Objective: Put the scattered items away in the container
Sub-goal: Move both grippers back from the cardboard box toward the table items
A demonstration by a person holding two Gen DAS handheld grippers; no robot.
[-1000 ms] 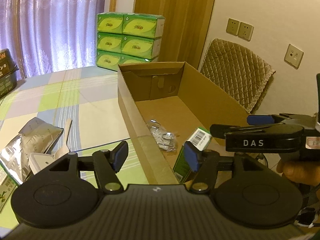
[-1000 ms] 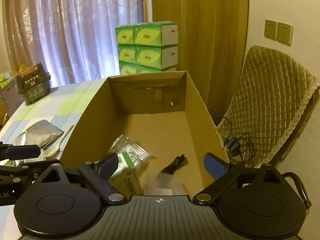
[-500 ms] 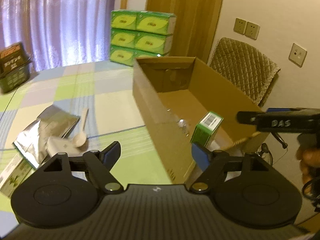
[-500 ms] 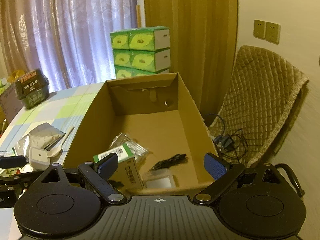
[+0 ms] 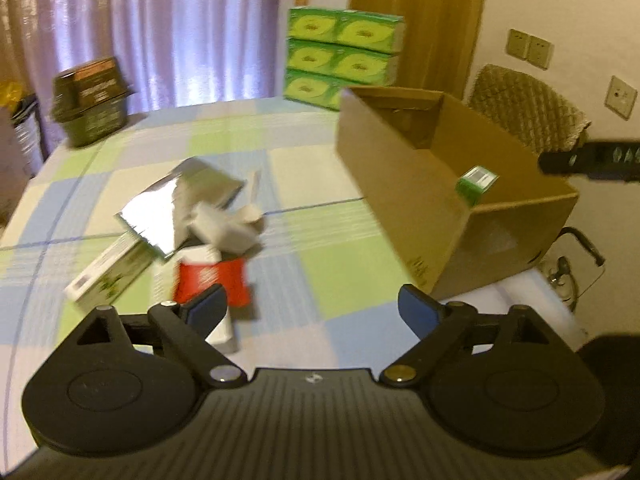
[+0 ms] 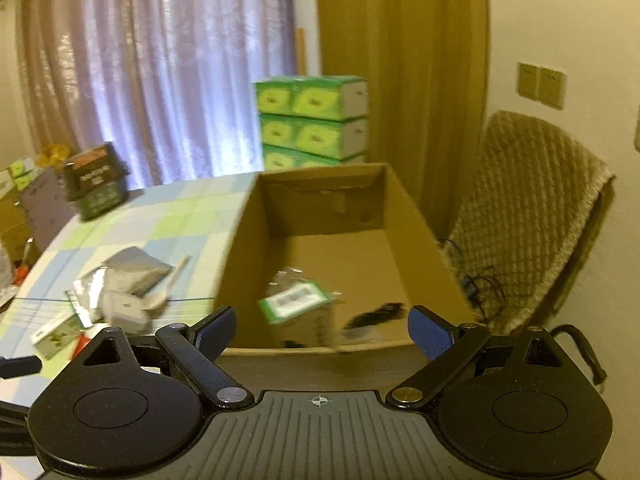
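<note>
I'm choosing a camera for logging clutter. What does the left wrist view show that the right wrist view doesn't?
Only the left shows the red-and-white packet near its open left gripper. Only the right shows the black cable inside the brown cardboard box. Both show the box, the green carton in it, and the silver foil pouch on the table.

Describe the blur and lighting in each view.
Left wrist view: motion blur smears the table clutter, especially the red item and foil pouch; the curtain glows backlit. Right wrist view: softer blur on the cardboard box; dim warm light.
</note>
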